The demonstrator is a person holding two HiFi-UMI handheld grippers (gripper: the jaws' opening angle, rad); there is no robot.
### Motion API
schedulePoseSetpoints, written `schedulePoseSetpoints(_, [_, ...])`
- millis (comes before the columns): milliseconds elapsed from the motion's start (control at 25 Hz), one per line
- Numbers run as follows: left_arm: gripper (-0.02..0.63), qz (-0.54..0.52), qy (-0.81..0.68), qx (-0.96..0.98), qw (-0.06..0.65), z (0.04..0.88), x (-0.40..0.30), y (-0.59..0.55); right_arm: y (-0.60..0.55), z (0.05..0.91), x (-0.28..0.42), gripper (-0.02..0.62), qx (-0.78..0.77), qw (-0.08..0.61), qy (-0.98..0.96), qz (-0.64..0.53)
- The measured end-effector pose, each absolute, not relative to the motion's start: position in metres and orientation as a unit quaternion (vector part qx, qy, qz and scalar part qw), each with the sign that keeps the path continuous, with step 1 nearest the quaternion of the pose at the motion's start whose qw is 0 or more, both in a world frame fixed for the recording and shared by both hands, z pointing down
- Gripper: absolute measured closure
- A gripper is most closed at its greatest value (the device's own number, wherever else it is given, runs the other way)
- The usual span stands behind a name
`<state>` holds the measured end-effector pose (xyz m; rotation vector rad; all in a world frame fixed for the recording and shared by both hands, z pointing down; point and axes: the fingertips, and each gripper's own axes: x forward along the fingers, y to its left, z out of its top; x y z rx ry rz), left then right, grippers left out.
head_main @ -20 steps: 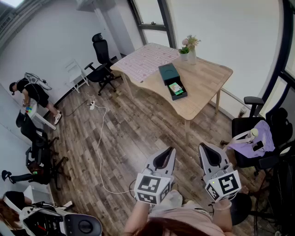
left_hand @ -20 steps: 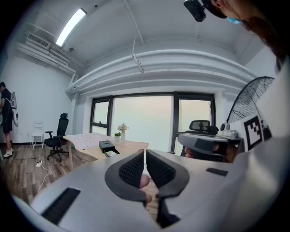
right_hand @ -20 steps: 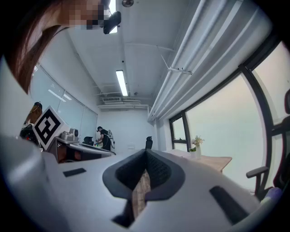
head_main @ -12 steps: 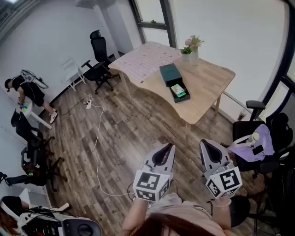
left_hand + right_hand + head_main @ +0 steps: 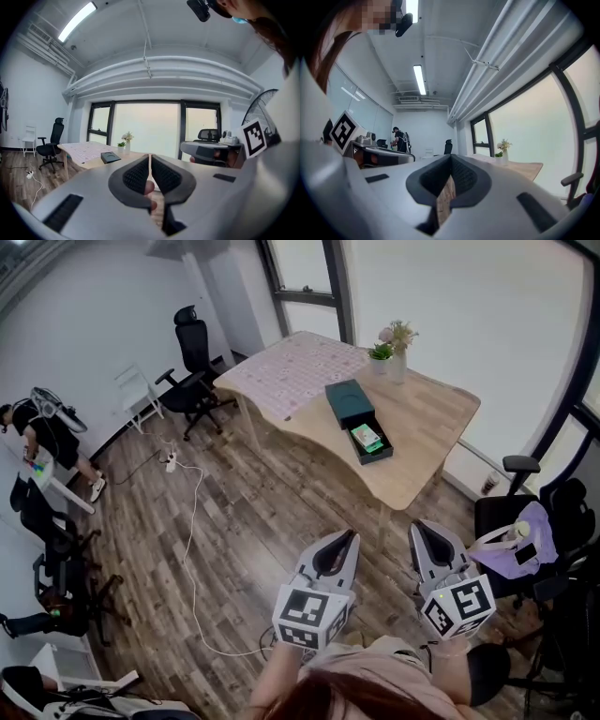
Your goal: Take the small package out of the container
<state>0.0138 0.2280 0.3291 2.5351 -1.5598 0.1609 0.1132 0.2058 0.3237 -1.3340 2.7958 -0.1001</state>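
Both grippers are clamped shut with nothing in them. The left gripper (image 5: 345, 542) and right gripper (image 5: 422, 532) are held side by side, well apart from the table (image 5: 422, 418), and each gripper view shows its pads pressed together on nothing.

The container (image 5: 347, 399) is a dark green box around the middle of the tabletop, and its open part faces the near edge. The small package (image 5: 365, 437), green and white, lies inside that open part, so it's not out yet.

Other stuff on the tabletop: a vase of flowers (image 5: 397, 360) by the far edge, and a patterned sheet (image 5: 295, 367) covering the left end.

Between the grippers and the table it's just plank floor. A white cable (image 5: 194, 521) snakes across it off to the left, up to a power strip. A black office chair (image 5: 190, 357) and a white chair (image 5: 134, 390) stand past the table's left end. On the right, near the right gripper, there's a dark chair with a purple bag (image 5: 520, 540) on it. A person (image 5: 42, 432) stands way over by the left wall.
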Motion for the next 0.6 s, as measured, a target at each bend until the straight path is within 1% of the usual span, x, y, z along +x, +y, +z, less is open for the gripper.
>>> schedulePoseSetpoints(120, [0.586, 0.05, -0.515, 0.852, 0.083, 0.33, 0.006, 0.222, 0.203, 0.323, 0.106, 0.595, -0.437, 0.027, 0.898, -0.037])
schedulePoseSetpoints(280, [0.586, 0.05, -0.506, 0.857, 0.085, 0.334, 0.001, 0.211, 0.193, 0.329, 0.099, 0.595, -0.444, 0.015, 0.895, -0.042])
schedulePoseSetpoints(600, [0.586, 0.055, -0.495, 0.862, 0.091, 0.34, -0.004, 0.183, 0.16, 0.332, 0.09, 0.595, -0.454, 0.014, 0.89, -0.05])
